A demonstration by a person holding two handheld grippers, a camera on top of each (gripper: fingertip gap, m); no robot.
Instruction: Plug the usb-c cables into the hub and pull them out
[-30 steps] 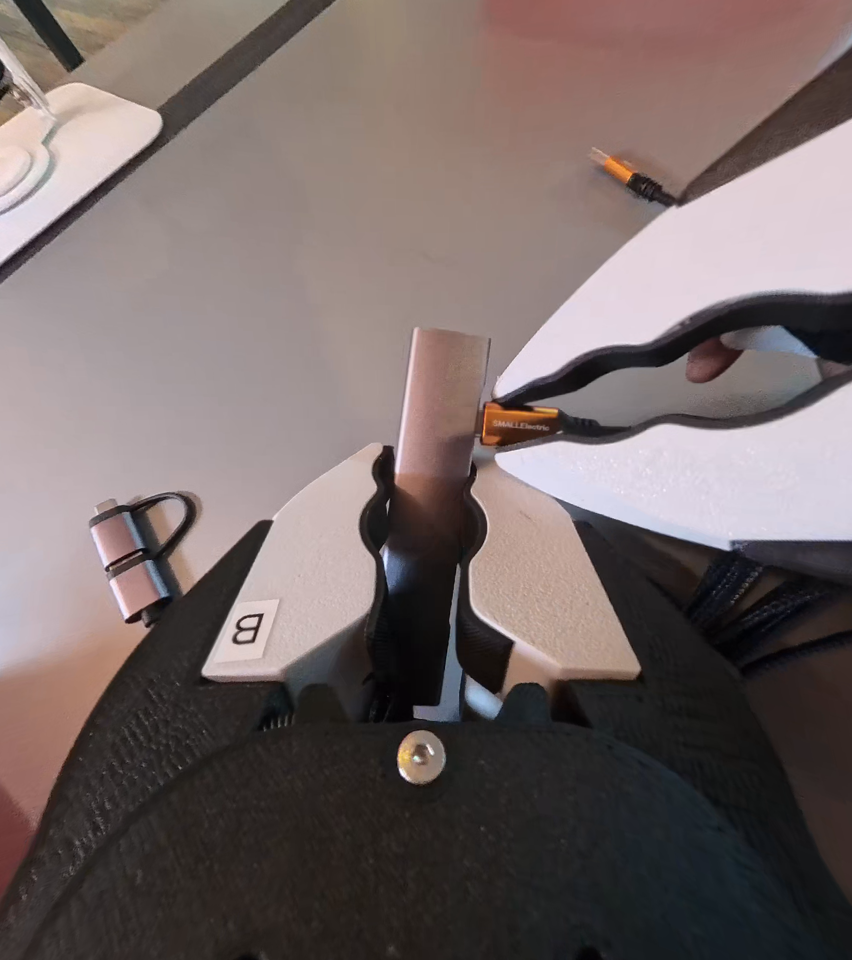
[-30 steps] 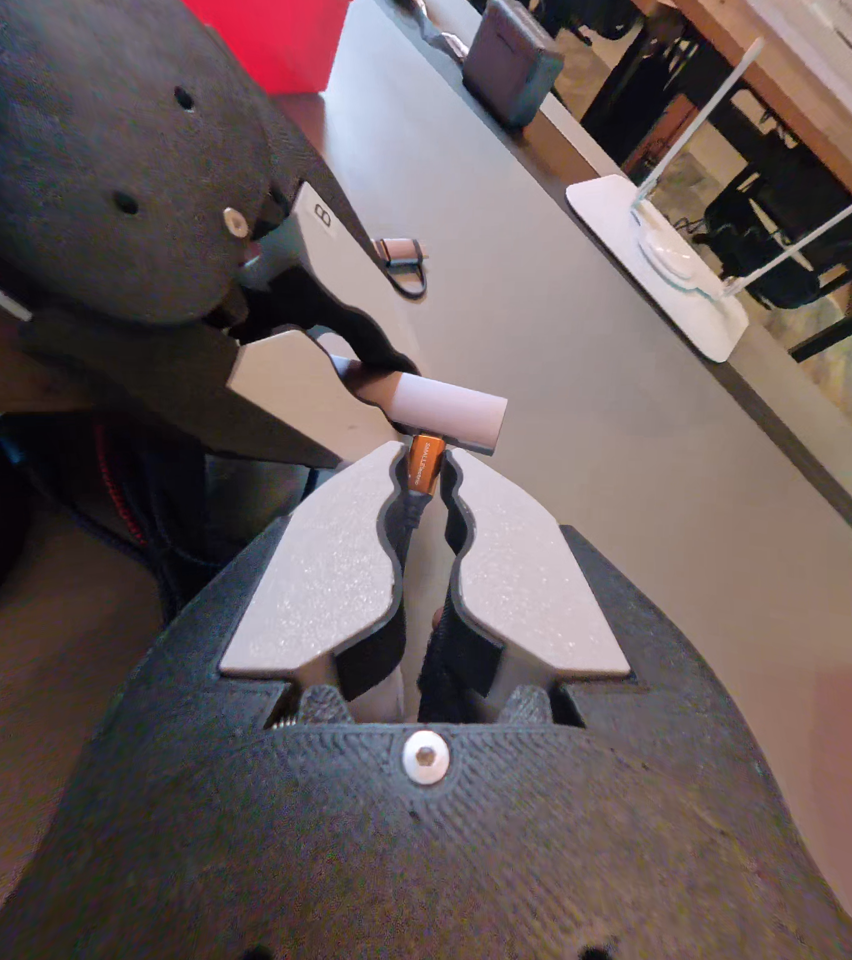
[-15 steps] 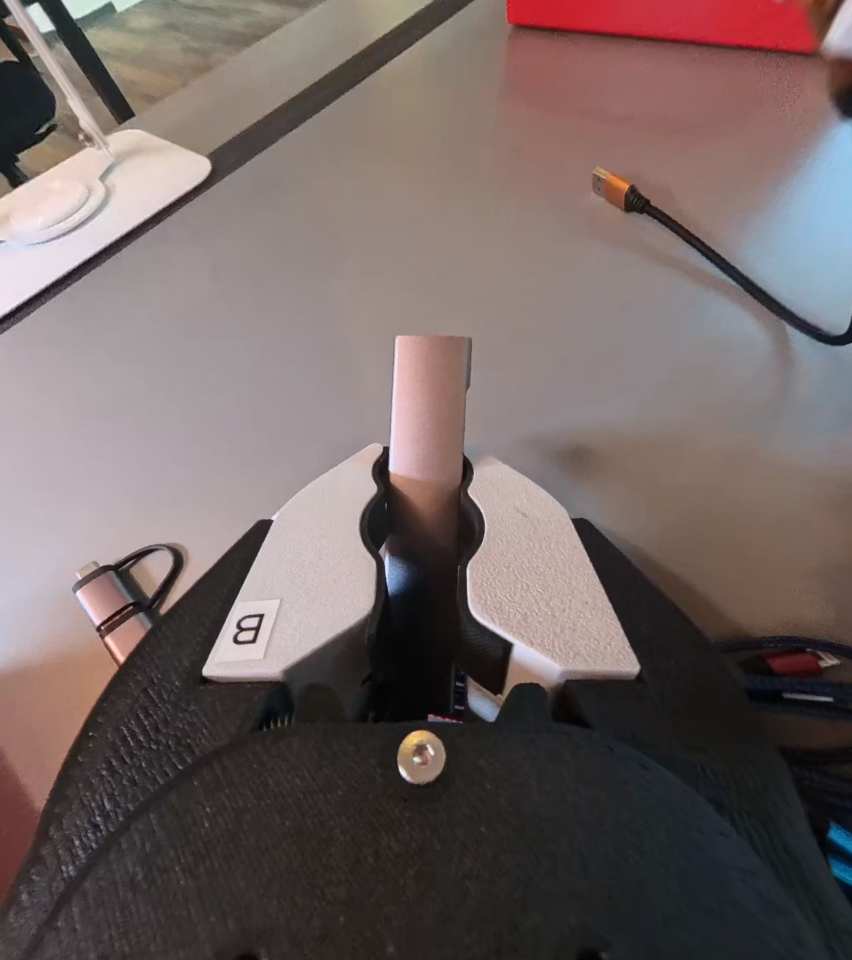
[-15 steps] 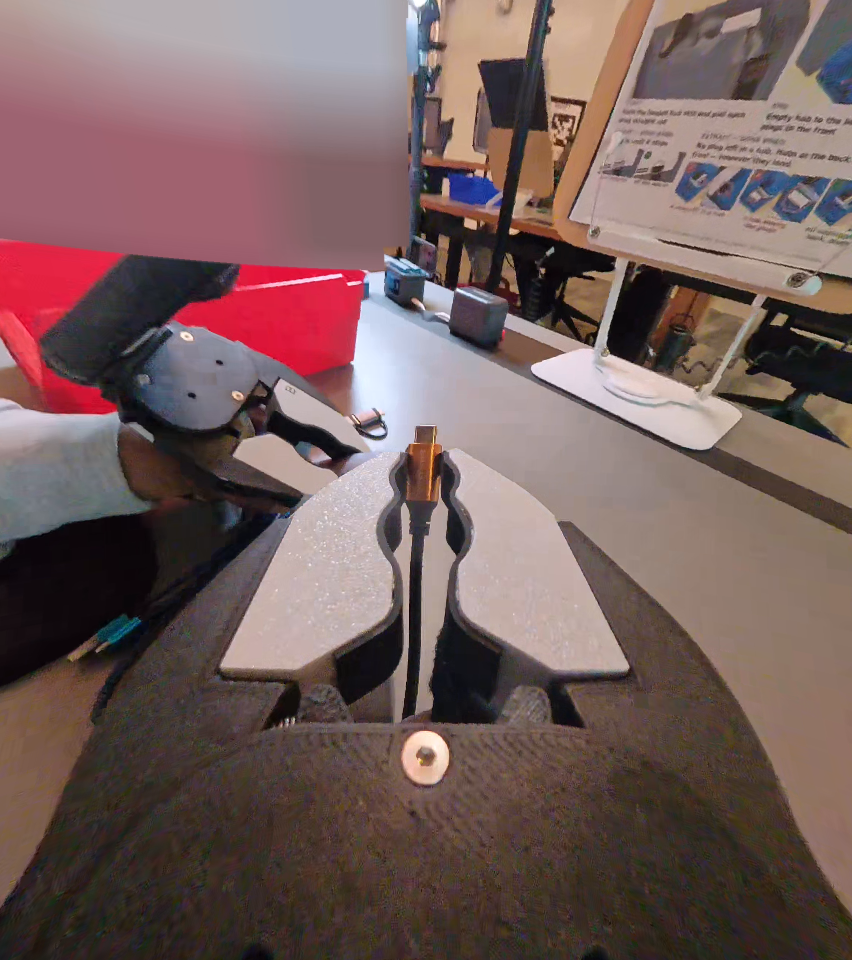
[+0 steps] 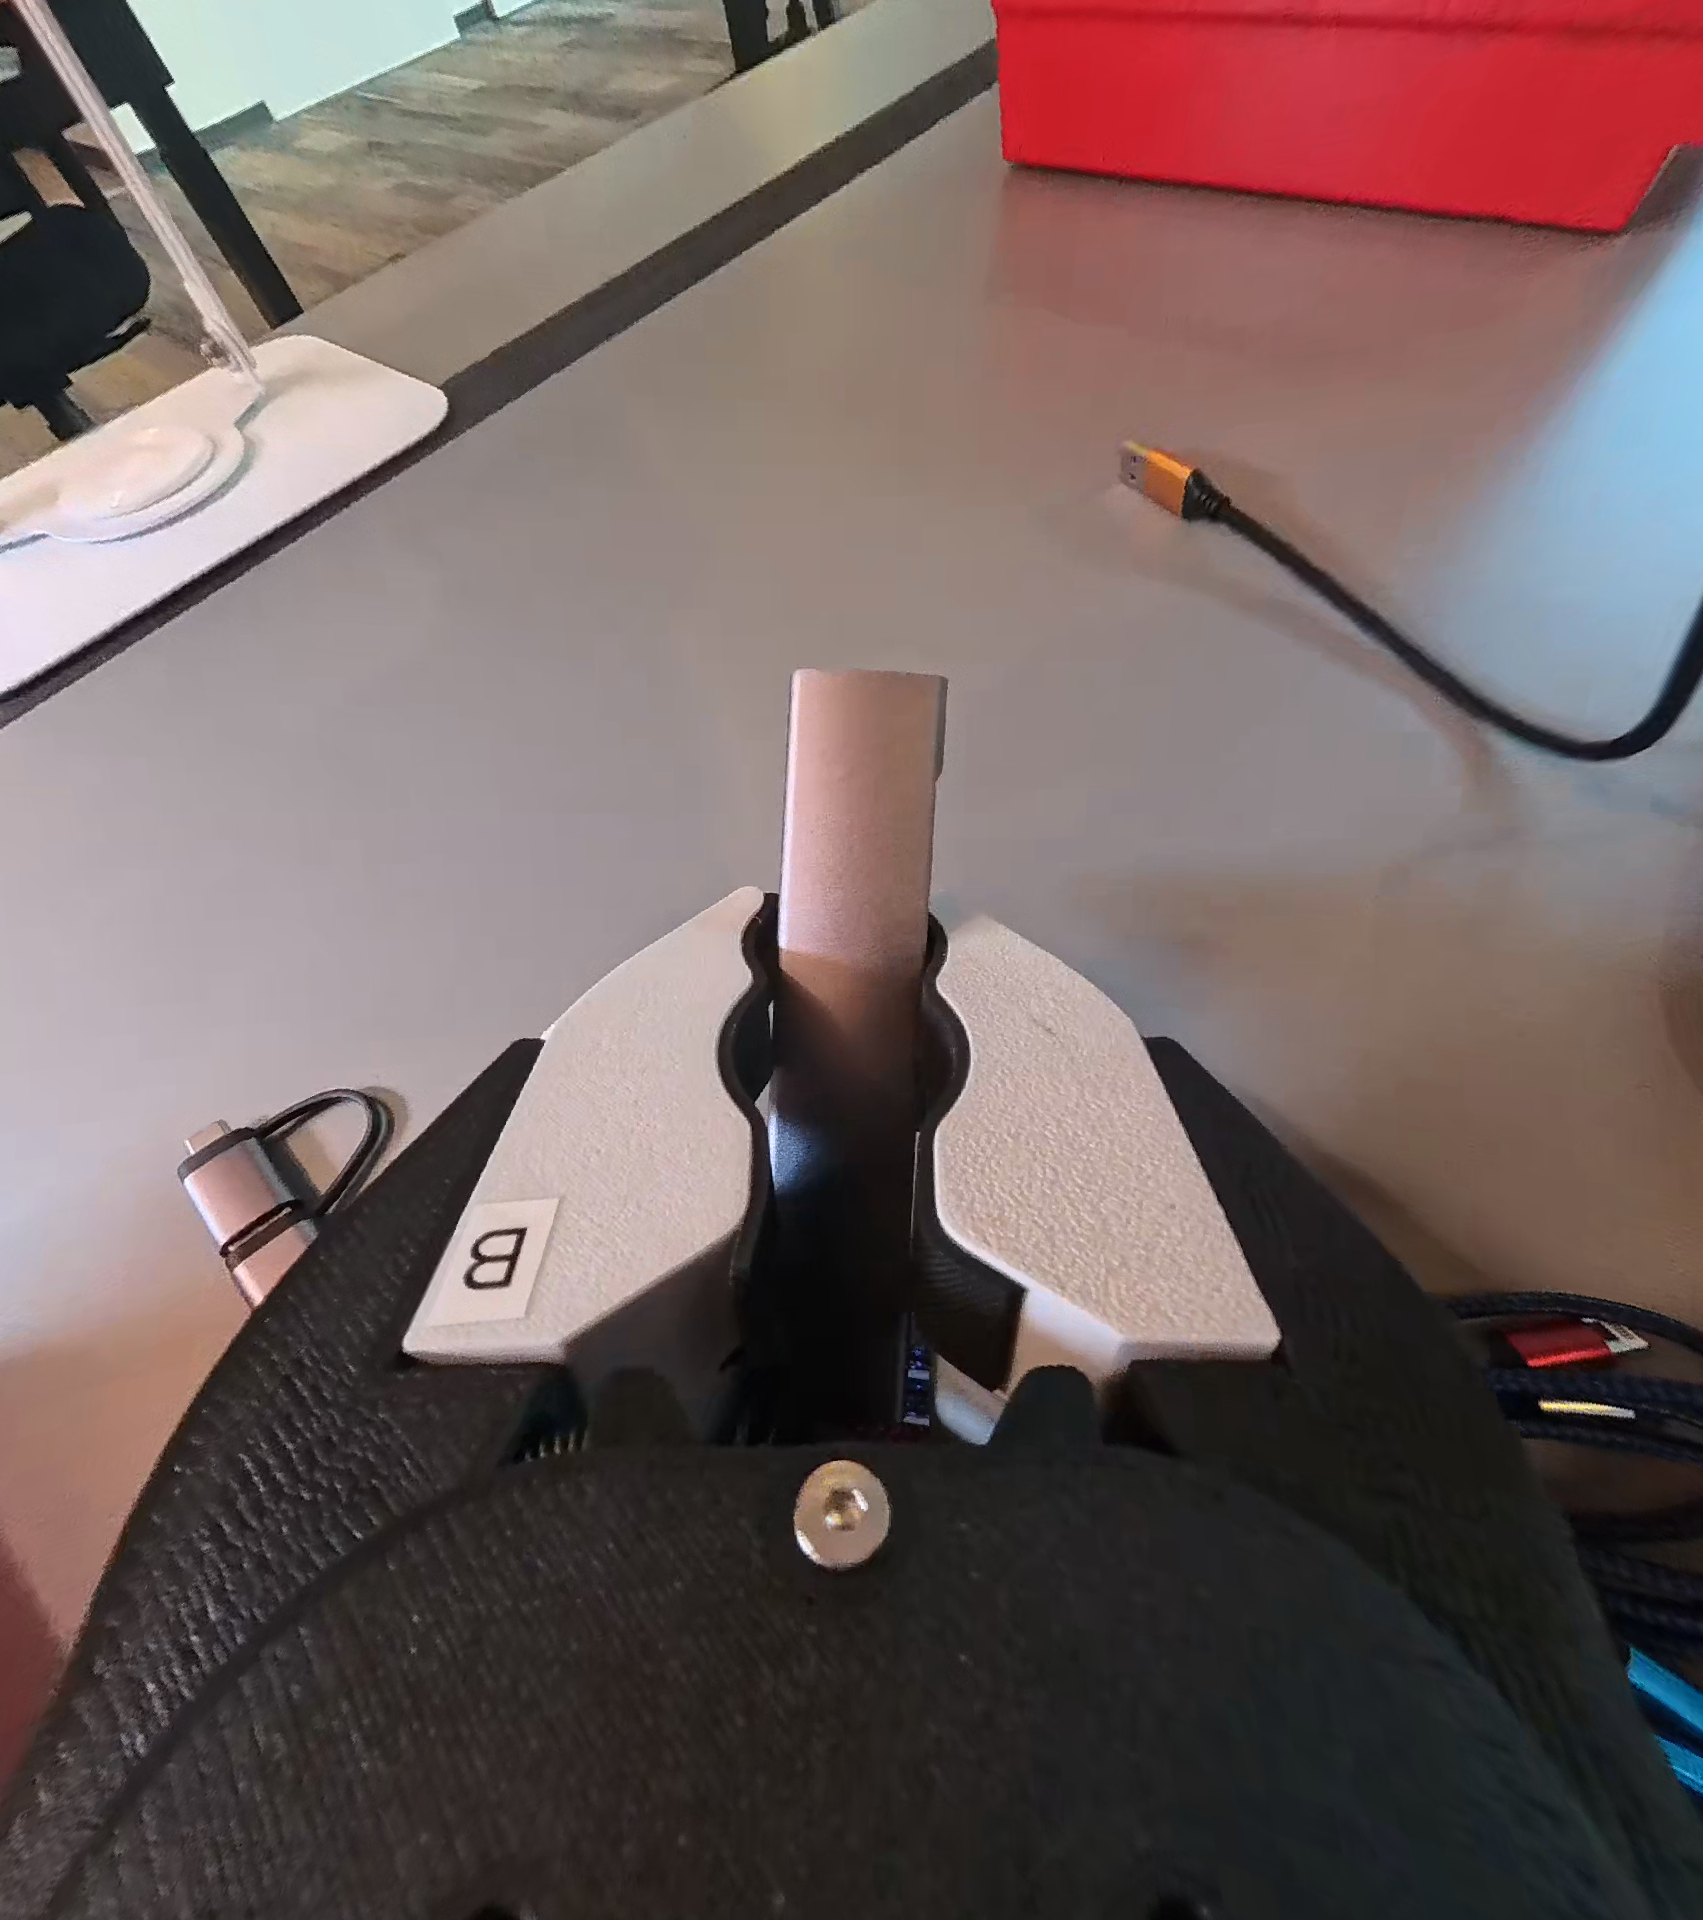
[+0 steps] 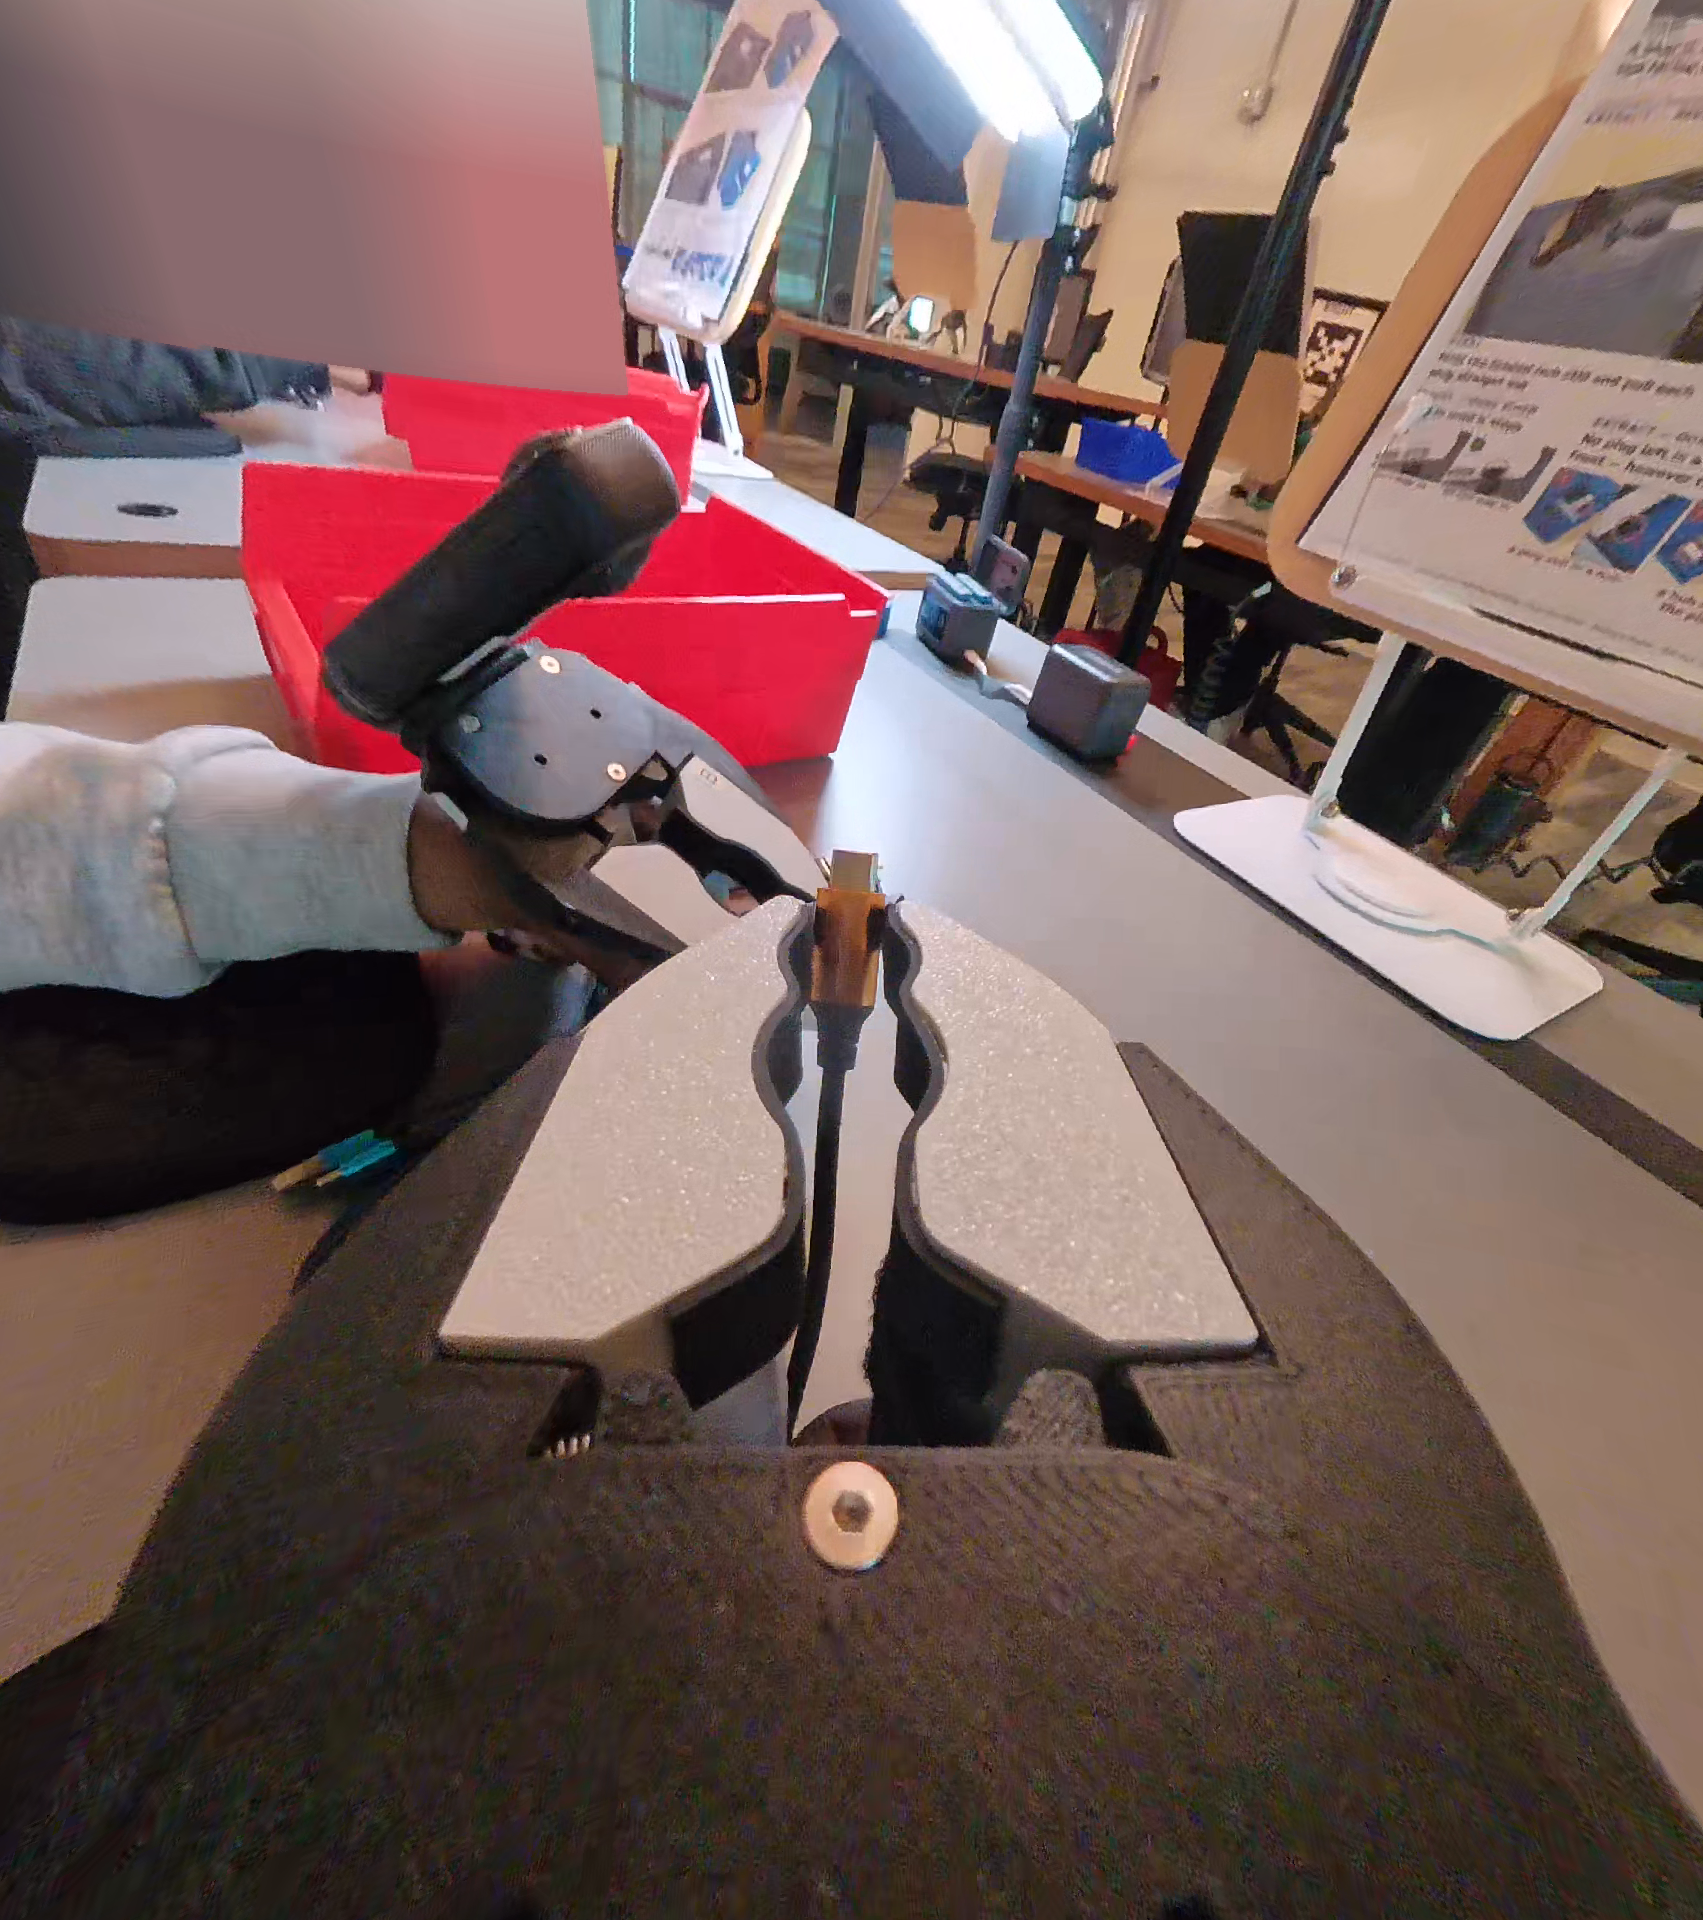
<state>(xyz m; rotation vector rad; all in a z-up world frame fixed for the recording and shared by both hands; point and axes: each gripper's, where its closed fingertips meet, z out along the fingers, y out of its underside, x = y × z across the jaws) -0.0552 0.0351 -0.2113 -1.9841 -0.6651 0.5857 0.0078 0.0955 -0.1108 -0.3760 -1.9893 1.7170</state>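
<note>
- The left hand-held gripper (image 5: 852, 935) is clamped on the hub (image 5: 862, 821), a slim pinkish-grey bar that sticks out forward past the fingertips, held above the counter (image 5: 514, 727).
- The right hand-held gripper (image 6: 845, 920) is clamped on an orange USB-C plug (image 6: 842, 951); its metal tip pokes out in front and its black cable (image 6: 819, 1174) runs back between the fingers.
- Plug and hub are well apart, so the step in hand looks like a pull-out just finished, or the carry between two pluggings.
- The same cable's other end, an orange plug (image 5: 1159, 480), lies on the counter toward the far right, short of the red bin (image 5: 1346, 114).
- A small grey adapter (image 5: 249, 1210) lies by the left gripper, and more cables (image 5: 1636, 1382) are heaped at the near right edge.
- Next, I judge, the right gripper either sets this plug down or lines its tip up square with a port on the hub's side; the left must hold the hub steady.
</note>
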